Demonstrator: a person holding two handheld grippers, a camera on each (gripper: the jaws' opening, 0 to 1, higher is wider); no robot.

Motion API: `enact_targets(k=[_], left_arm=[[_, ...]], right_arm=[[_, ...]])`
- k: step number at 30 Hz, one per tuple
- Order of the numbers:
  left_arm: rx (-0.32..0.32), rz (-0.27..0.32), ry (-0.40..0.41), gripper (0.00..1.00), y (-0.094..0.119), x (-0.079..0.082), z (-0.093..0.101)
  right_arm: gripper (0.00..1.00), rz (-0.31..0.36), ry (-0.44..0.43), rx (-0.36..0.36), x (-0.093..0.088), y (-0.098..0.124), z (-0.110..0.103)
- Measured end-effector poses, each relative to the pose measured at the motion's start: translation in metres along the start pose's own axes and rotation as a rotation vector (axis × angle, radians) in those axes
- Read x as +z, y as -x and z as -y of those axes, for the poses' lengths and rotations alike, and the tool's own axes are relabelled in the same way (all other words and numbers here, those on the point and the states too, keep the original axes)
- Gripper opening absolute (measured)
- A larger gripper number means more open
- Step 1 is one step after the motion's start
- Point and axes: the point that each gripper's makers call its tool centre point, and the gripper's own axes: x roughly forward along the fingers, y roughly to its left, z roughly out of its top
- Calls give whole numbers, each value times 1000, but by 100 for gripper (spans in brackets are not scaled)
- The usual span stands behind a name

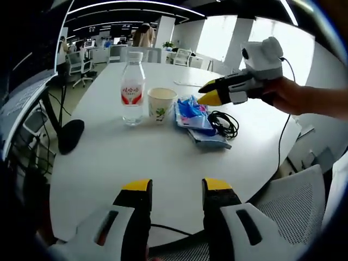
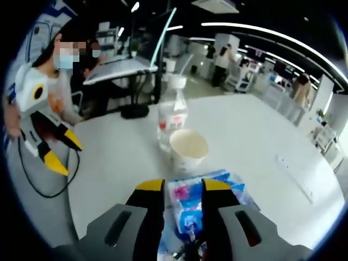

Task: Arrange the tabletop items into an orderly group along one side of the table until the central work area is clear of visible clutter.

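A clear water bottle (image 1: 132,89) with a red label stands on the round white table (image 1: 125,163), and a paper cup (image 1: 161,103) stands just right of it. A blue packet (image 1: 193,115) lies beside the cup, with a coiled black cable (image 1: 223,124) at its right. My right gripper (image 1: 208,92) comes in from the right, open, its yellow tips just above the packet. In the right gripper view the packet (image 2: 187,204) lies between the parted jaws of my right gripper (image 2: 182,186), with the cup (image 2: 188,148) and bottle (image 2: 172,117) beyond. My left gripper (image 1: 176,187) is open over bare table, also seen held up at left (image 2: 65,153).
A white mesh chair (image 1: 288,201) stands at the table's near right edge. A black round base (image 1: 70,136) sits on the floor to the left. A flat white strip (image 2: 293,176) lies farther along the table. Office desks, chairs and people fill the background.
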Motion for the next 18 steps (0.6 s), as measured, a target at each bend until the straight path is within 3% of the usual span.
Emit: enact_targets(k=[6,10,18], left_arm=[[0,-6,8,35,-2,-1,3],[-1,-12,5,35,-3,-3,7],[6,-17,12,35,-2,-5,11]], right_arm=[[24,-22,-57,-39,-26,16,11],[21,-68,-141,-127,-55,28,32],[21,-74,-347,-260,-101,51,69]])
